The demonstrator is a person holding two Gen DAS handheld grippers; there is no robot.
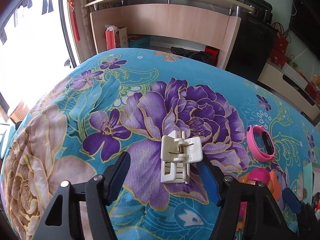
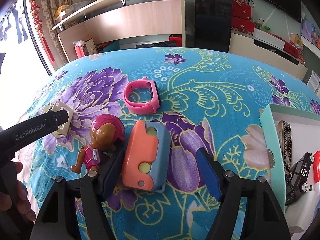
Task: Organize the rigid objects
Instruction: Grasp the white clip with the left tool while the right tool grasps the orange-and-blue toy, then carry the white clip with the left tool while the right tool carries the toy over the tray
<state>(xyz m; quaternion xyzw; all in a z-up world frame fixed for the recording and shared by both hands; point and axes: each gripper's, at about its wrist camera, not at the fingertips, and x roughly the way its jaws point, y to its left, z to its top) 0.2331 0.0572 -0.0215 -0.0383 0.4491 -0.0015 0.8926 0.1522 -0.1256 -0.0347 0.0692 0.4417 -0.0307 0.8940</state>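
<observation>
My left gripper point(image 1: 164, 178) stands with its jaws apart around the white spring clip point(image 1: 179, 157), the right pad at the clip's edge and the left pad clear of it, and the pink watch point(image 1: 260, 144) lies farther ahead to the right. My right gripper point(image 2: 160, 176) is likewise parted around the orange-and-blue toy point(image 2: 146, 156), left pad touching, right pad apart. Just left sits the toy figure point(image 2: 102, 140), the pink watch ahead, and the teal box point(image 2: 272, 140) off right on the floral cloth point(image 2: 200, 92).
</observation>
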